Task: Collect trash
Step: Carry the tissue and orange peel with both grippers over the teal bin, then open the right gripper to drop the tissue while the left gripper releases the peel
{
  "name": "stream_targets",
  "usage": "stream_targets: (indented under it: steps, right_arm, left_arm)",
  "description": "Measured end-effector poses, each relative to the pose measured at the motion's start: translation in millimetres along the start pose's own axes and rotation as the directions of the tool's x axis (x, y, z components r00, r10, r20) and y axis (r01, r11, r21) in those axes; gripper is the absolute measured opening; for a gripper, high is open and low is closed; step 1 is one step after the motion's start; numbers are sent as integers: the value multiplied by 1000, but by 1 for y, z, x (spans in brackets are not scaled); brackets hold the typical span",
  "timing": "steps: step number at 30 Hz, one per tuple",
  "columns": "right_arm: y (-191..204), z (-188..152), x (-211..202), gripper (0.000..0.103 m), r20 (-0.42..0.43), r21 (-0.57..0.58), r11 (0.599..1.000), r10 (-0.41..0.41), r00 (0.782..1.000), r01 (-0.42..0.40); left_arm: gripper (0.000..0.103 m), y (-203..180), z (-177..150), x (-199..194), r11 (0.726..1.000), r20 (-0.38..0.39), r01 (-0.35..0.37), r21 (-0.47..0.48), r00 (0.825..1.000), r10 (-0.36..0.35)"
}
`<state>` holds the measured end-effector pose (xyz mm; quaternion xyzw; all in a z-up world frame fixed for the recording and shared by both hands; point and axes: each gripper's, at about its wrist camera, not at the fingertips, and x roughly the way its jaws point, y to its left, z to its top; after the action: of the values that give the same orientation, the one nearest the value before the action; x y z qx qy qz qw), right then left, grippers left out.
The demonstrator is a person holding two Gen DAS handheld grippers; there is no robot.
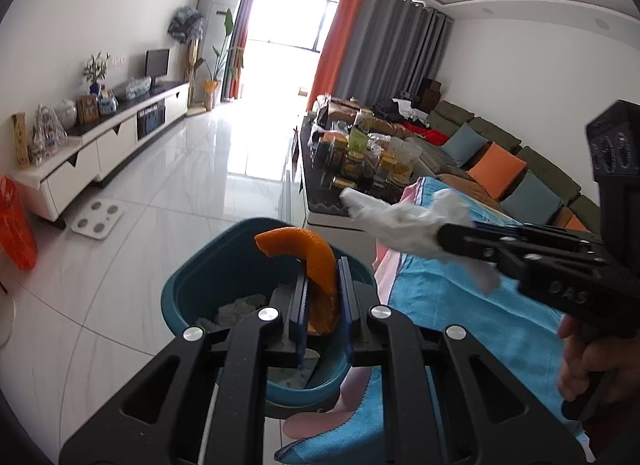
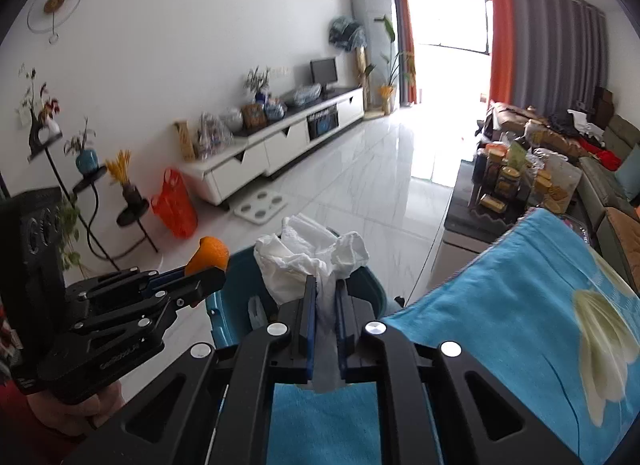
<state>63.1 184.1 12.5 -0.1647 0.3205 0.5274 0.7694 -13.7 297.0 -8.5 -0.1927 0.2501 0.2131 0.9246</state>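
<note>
My left gripper (image 1: 324,269) is shut on a curved orange peel (image 1: 316,265) and holds it above the open teal bin (image 1: 200,285), which holds some white paper. The peel also shows in the right wrist view (image 2: 208,257). My right gripper (image 2: 325,285) is shut on crumpled white tissue (image 2: 308,257) and holds it over the teal bin's (image 2: 220,321) far rim. In the left wrist view the right gripper (image 1: 444,237) comes in from the right with the tissue (image 1: 404,221), beside the bin and over the table edge.
A blue cloth (image 2: 520,305) covers the table to the right. A coffee table with several jars (image 1: 368,165) stands behind, a sofa with cushions (image 1: 500,169) beyond it. A TV cabinet (image 1: 104,145), an orange bag (image 2: 176,205) and a scale (image 1: 98,219) stand left on the white floor.
</note>
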Motion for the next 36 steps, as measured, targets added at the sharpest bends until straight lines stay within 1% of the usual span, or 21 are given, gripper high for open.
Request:
stream_targets:
  steps: [5, 16, 22, 32, 36]
  right_arm:
    - [6, 2, 33, 8, -89, -23, 1000, 2, 996, -4]
    - [14, 7, 81, 8, -208, -57, 998, -16, 978, 4]
    - [15, 9, 98, 8, -253, -69, 998, -23, 967, 5]
    - [17, 9, 120, 8, -317, -82, 997, -24, 948, -2]
    - [15, 9, 126, 8, -331, -88, 996, -25, 943, -4]
  left_arm:
    - [14, 11, -3, 27, 1000, -43, -14, -21, 999, 13]
    - [14, 27, -17, 92, 998, -143, -26, -61, 990, 17]
    - [14, 29, -23, 121, 997, -189, -28, -68, 982, 15]
    - [14, 31, -31, 151, 996, -227, -32, -78, 974, 13]
    - [14, 31, -38, 154, 996, -240, -32, -78, 971, 13]
